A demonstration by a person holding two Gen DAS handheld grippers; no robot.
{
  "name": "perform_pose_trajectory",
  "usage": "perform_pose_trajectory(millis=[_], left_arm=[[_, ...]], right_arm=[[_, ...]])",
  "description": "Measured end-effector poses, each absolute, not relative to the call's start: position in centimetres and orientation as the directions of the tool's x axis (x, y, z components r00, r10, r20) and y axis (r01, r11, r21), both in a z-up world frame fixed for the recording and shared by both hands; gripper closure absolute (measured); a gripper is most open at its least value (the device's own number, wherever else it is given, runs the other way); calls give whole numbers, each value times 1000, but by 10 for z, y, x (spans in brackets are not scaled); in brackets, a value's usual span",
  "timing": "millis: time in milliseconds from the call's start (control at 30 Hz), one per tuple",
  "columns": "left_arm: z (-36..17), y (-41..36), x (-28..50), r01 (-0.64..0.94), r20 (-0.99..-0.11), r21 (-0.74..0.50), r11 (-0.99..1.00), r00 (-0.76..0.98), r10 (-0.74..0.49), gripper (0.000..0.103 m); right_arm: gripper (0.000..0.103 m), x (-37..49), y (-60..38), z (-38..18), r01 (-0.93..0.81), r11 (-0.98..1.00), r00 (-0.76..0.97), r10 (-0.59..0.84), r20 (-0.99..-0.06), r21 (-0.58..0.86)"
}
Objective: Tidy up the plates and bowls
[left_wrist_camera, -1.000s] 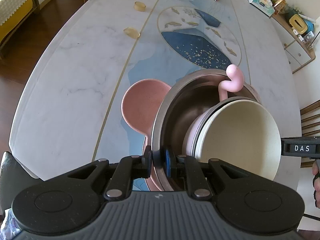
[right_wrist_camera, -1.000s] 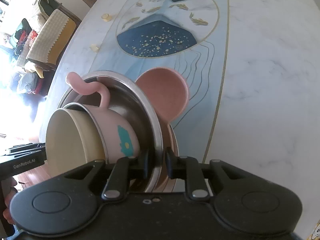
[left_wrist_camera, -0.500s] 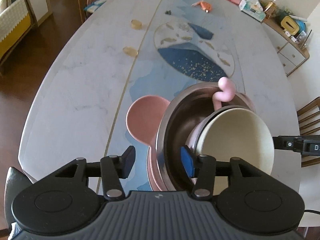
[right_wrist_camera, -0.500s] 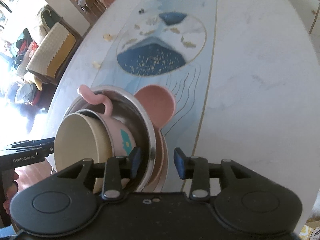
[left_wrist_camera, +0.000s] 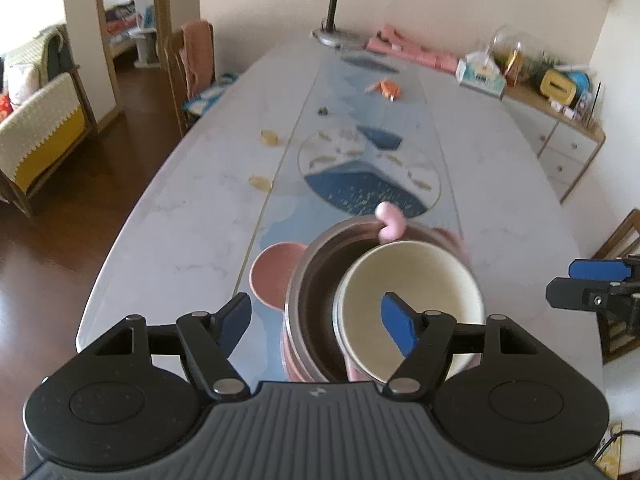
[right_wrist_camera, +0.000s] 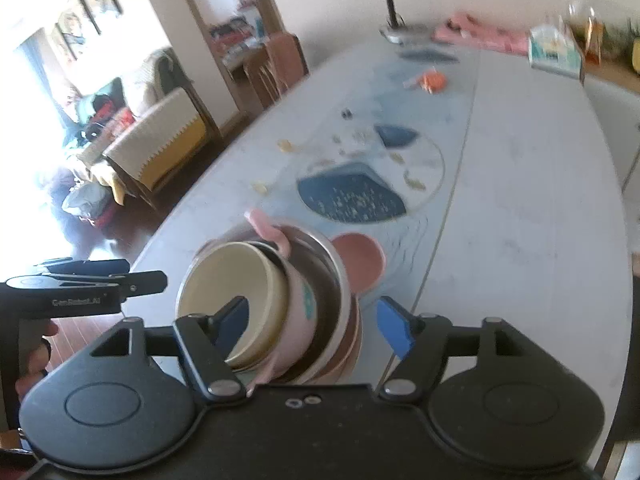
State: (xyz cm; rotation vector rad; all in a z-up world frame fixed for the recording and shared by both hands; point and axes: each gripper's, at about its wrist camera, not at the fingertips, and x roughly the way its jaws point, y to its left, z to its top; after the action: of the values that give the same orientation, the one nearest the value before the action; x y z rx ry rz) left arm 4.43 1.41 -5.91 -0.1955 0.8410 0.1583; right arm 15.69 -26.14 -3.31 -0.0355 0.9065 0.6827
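Observation:
A stack stands at the near end of the table: a pink plate with a round ear (left_wrist_camera: 272, 270) at the bottom, a steel bowl (left_wrist_camera: 316, 296) on it, and a pink cup with a curled handle (left_wrist_camera: 390, 222) and cream inside (left_wrist_camera: 408, 280) leaning in the bowl. My left gripper (left_wrist_camera: 316, 322) is open and empty, raised above the stack. My right gripper (right_wrist_camera: 314, 326) is open and empty, also raised over the stack (right_wrist_camera: 320, 292). The right gripper also shows in the left wrist view (left_wrist_camera: 592, 286), and the left one in the right wrist view (right_wrist_camera: 80, 288).
The long marble table (left_wrist_camera: 180, 216) carries small yellow pieces (left_wrist_camera: 260, 182), an orange item (left_wrist_camera: 386, 88), a desk lamp (left_wrist_camera: 336, 36), pink cloth and a tissue box (left_wrist_camera: 480, 72) at the far end. A sideboard (left_wrist_camera: 560, 136) stands right, chairs and a sofa left.
Both grippers let go of the steel bowl's rim, opened wide, and pulled up and back from the stack. The stack stays on the table.

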Motion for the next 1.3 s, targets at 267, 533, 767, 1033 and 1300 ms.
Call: perform_pose_trajectory(millis=[267, 533, 767, 1033, 1300], left_arm=[[-42, -31, 6, -219, -677, -103, 970, 730, 93, 24], [-40, -67, -28, -200, -616, -114, 973, 783, 89, 22], [-41, -87, -53, -197, -542, -133, 971, 835, 95, 0], [-37, -98, -62, -206, -514, -133, 969, 851, 111, 0], [-35, -98, -70, -254, -514, -152, 955, 846, 143, 0]], right_arm=[[12, 116, -286, -13, -638, 742, 508, 606, -612, 205], [0, 81, -313, -8, -641, 745, 588, 631, -507, 184], [0, 67, -327, -15, -624, 758, 609, 623, -491, 188], [0, 50, -335, -18, -606, 775, 634, 605, -481, 177], [0, 43, -340, -17, -577, 796, 659, 587, -471, 183]])
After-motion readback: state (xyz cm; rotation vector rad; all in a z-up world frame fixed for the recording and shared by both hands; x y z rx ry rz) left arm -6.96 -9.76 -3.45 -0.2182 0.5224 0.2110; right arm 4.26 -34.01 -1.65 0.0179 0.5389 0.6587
